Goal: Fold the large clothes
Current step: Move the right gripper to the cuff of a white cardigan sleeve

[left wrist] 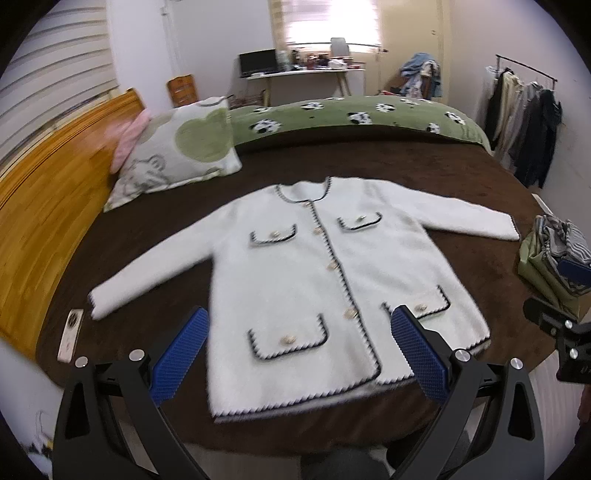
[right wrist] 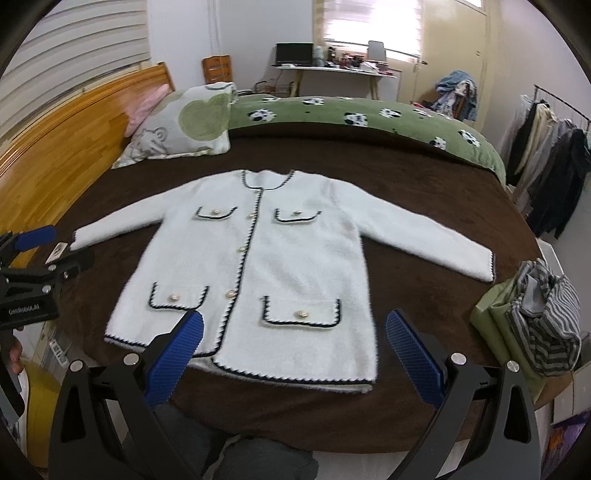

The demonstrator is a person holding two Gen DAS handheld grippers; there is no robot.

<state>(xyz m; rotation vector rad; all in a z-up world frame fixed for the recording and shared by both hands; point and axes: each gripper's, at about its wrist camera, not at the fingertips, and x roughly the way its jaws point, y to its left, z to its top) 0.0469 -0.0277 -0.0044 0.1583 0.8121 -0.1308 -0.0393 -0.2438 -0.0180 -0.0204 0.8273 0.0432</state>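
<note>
Hovering level near the white jacket (left wrist: 317,280) hem, left gripper (left wrist: 299,350) and right gripper (right wrist: 293,350), fingers wide, seemingly clear of fabric

- Fuzzy white knit cardigan (left wrist: 295,266) with dark braided trim and pearly glossy buttons.
- Matt brown plush bedspread (left wrist: 424,173).
- Glossy orange wooden headboard (left wrist: 48,184) on the left.
- Textured blue rubbery pads (right wrist: 177,354) on matt black plastic gripper arms.

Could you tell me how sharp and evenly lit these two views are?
Left wrist view: white jacket slightly motion-blurred, window blown out, edges bent by fisheye. Right wrist view: jacket soft too, window glaring, headboard curved.
</note>
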